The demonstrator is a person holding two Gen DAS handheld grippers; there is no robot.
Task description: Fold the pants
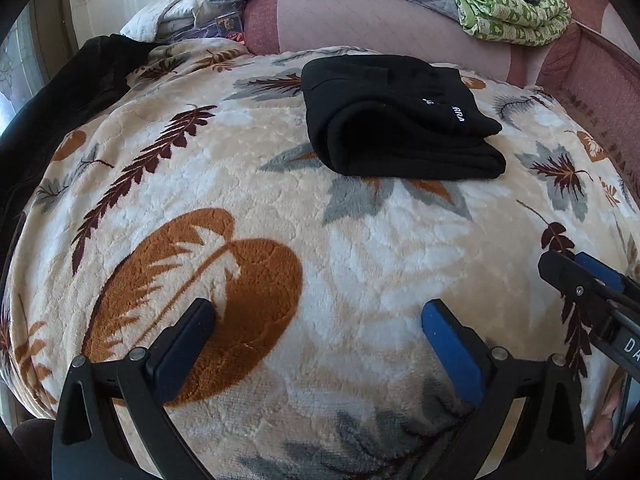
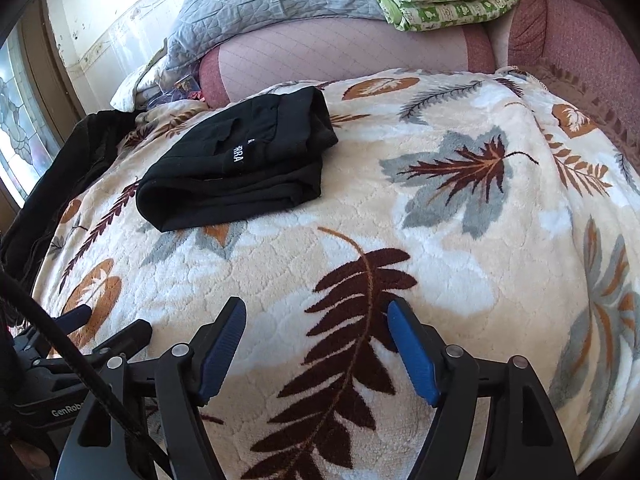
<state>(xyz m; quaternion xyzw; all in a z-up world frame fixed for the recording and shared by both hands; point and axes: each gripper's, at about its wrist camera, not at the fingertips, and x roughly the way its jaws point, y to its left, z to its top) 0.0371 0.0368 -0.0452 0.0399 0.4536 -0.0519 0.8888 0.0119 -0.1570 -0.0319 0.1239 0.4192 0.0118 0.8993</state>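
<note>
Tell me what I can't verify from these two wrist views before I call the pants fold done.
- Full white lettering on the black pants: a fold hides its start in both views.
- Layers under the fold: hidden by the top layer.
- Dark cloth at the blanket's left edge: cut off by the lens rim.
- Left gripper and right gripper: open, empty; the hands are out of frame.
</note>
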